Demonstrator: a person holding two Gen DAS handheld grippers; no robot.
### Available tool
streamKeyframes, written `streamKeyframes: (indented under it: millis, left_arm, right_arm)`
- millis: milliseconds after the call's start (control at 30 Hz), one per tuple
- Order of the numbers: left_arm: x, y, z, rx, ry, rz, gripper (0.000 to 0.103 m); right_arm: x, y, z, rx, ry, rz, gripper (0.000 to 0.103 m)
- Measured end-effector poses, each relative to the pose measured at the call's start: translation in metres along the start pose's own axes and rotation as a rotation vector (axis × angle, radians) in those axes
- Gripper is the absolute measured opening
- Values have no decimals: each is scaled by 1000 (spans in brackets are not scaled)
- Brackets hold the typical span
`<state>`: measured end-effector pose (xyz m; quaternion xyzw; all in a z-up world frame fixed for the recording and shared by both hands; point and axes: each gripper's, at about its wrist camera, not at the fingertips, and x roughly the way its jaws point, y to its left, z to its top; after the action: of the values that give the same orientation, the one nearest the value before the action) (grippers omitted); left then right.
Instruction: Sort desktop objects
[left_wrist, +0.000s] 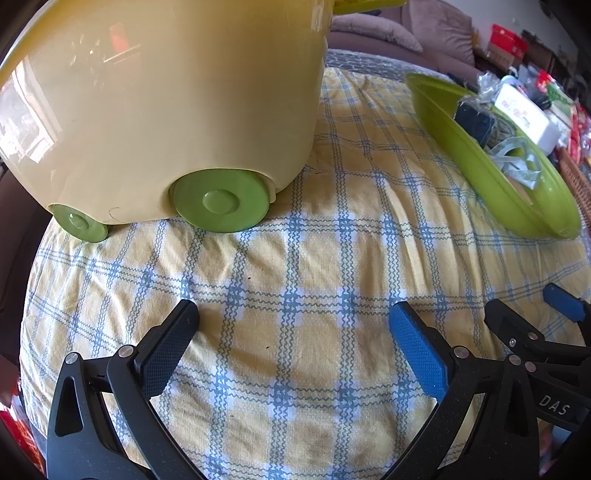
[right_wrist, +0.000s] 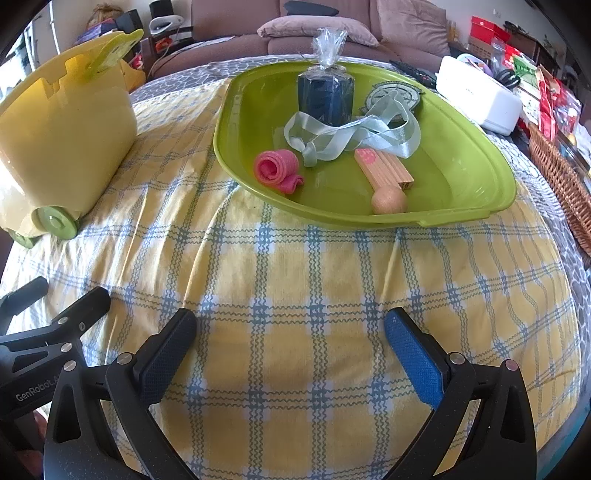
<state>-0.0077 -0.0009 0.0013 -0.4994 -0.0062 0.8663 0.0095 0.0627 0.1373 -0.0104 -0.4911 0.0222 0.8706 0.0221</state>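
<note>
The green oval tray (right_wrist: 476, 173) sits on the yellow-and-blue checked tablecloth (right_wrist: 295, 295), ahead of the right gripper (right_wrist: 290, 332). In it lie a pink rolled strip (right_wrist: 275, 170), a pale green ribbon (right_wrist: 351, 134), a wooden block (right_wrist: 382, 168) with a small number too tiny to read, a wooden ball (right_wrist: 388, 200), a cellophane-wrapped dark bundle (right_wrist: 325, 96) and a round patch (right_wrist: 397, 96). A yellow wheeled toy bin (left_wrist: 166, 110) stands just ahead of the left gripper (left_wrist: 294, 325). Both grippers hover wide open, holding nothing. "GenRobot" and "DAS" show on the tools. A white box (right_wrist: 480, 99) and wicker basket (right_wrist: 561, 184) stand beyond.
</note>
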Motion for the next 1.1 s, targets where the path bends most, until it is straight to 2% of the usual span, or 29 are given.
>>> streamKeyframes:
  millis: [733,1100]
  left_arm:
    - [0,1,-1,-4,3,10,103]
    - [2,0,7,9,74,9,103]
  right_arm:
    - [-1,2,0,-4,36,-15,103]
    - [-1,2,5,-10,75,-17,103]
